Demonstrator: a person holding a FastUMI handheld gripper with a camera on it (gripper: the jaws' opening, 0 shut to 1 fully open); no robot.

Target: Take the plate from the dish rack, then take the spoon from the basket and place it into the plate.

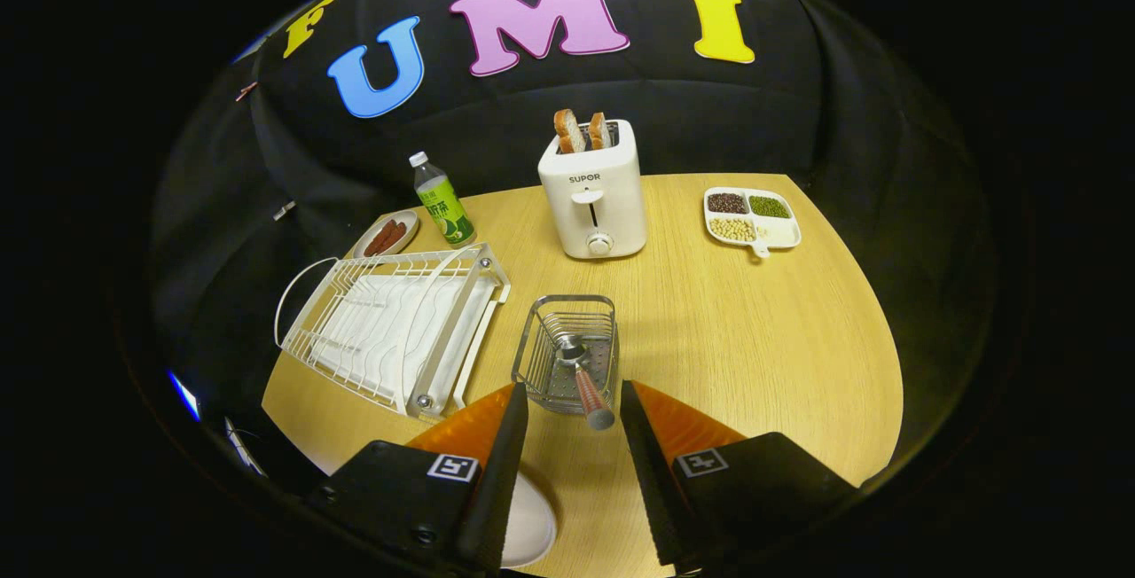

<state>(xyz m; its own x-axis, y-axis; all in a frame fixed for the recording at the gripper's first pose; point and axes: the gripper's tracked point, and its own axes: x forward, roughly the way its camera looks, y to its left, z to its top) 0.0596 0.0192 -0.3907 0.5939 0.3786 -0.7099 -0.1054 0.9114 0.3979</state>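
My gripper (575,401) hangs above the pale wood-grain table (754,356), tilted down toward it, its two ribbed fingers spread wide with nothing between them. Just ahead of the fingertips stands a small square wire basket (567,352) of shiny metal with a perforated floor, and the spoon (581,374) leans inside it: the polished bowl is down in the basket, and the reddish ridged handle with a grey cap slants up over the near rim toward the gap between my fingers, not touching either one. The plate (529,529), smooth, white and rounded, lies flat on the table beneath my left finger, partly hidden by it. Left of the basket sits the white wire dish rack (395,325) over a white tray, its slots holding nothing. Beyond the basket a glossy cream toaster (592,192) holds two slices of bread (583,130), with a green-labelled bottle (442,201), a small oval dish of sausages (387,236) and a divided tray of beans (752,218) around it.
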